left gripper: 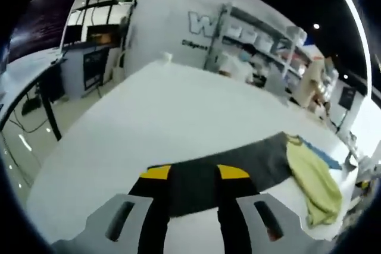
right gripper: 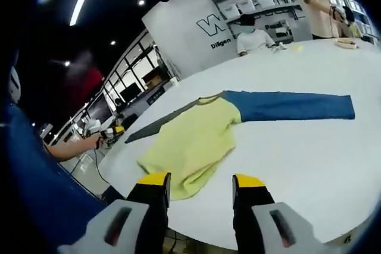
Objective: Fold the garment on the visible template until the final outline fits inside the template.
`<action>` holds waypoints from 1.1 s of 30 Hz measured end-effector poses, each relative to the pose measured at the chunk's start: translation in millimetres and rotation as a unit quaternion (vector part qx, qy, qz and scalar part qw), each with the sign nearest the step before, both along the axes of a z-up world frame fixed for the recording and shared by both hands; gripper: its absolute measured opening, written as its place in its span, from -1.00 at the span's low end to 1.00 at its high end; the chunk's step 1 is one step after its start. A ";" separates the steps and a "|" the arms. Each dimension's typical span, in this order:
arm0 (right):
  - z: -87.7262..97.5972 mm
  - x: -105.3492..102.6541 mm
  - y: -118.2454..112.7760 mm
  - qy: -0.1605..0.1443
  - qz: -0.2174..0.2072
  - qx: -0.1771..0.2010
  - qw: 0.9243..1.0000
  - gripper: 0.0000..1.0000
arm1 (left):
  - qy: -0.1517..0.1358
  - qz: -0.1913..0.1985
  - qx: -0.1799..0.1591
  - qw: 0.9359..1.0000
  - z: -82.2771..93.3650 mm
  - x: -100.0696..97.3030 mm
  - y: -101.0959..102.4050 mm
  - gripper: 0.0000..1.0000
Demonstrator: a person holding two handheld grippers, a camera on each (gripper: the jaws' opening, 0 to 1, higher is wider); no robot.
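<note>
one garment (right gripper: 202, 141) lying spread on the white table (right gripper: 309, 159): yellow body, two long sleeves, one blue (right gripper: 292, 106) stretching out flat, one dark grey (left gripper: 238, 165). left gripper (left gripper: 194, 178) hovering with jaws apart over the grey sleeve, gripping nothing. right gripper (right gripper: 199, 181) sitting at the yellow hem, jaws apart, nothing between them. two people standing at the far side of the table near the shelves (right gripper: 262, 4)

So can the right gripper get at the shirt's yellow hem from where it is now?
Probably yes. The right gripper is open with its jaws pointed at the yellow hem of the shirt, which lies flat on the white table. Nothing sits between them.
</note>
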State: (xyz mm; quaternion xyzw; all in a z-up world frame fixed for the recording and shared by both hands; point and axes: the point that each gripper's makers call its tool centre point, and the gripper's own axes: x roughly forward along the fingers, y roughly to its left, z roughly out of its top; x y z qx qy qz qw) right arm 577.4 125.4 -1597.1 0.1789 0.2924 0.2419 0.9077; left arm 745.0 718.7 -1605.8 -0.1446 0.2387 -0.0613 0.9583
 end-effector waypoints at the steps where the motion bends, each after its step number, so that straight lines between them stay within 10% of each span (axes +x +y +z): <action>1: -1.1 0.4 0.0 0.000 0.000 0.000 1.000 -0.26 | -0.001 -0.003 0.000 1.000 0.8 -3.7 -5.1 -0.40; 14: -47.8 24.2 25.6 -0.007 0.057 -0.071 0.996 -0.66 | -0.003 -0.114 -0.016 0.993 0.6 -100.7 -139.3 -0.36; 23: -84.4 56.4 40.3 -0.019 0.110 -0.169 0.979 -0.75 | -0.005 -0.111 -0.024 0.993 5.7 -130.4 -157.4 -0.36; 33: -82.0 57.4 52.1 -0.037 0.162 -0.228 0.959 -1.00 | 0.001 -0.077 -0.015 0.997 6.6 -147.5 -139.6 -0.36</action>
